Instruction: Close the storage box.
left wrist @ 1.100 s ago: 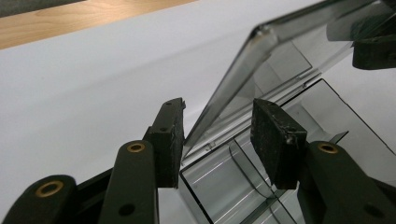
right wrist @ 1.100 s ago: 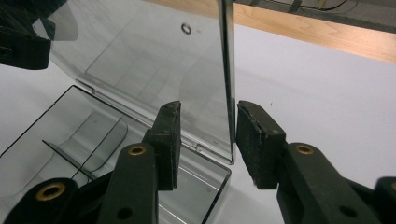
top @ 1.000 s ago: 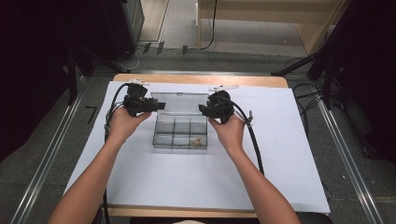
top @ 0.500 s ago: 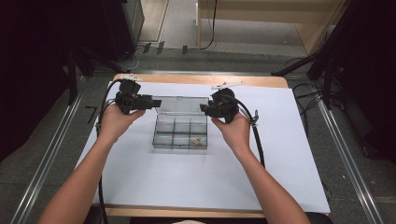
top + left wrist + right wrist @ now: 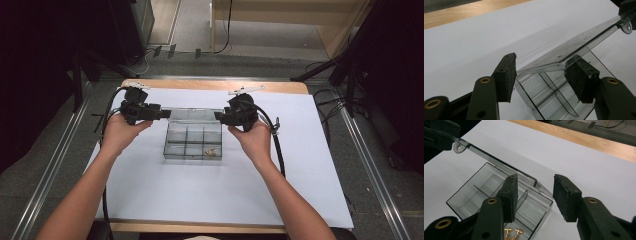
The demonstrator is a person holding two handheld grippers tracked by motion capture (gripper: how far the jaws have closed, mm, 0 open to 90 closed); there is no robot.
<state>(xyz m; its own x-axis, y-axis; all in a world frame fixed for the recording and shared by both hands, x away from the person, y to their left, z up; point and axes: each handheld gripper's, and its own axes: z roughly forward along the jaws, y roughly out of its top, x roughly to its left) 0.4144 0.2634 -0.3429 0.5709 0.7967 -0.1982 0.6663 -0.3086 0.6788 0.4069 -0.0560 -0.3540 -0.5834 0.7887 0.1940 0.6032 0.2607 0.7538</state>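
White sheet roomy; both grippers' fingers just opening, off lid edges.

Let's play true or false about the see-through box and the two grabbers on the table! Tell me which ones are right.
1. The clear box has its lid lifted up. True.
2. Small gold pieces lie in one compartment. True.
3. The box sits on bare wood. False: it sits on a white sheet.
4. The left gripper squeezes the lid tight. False: its jaws have just been opening, with the lid's corner loose between them.
5. The box is full of red beads. False: most compartments look empty.
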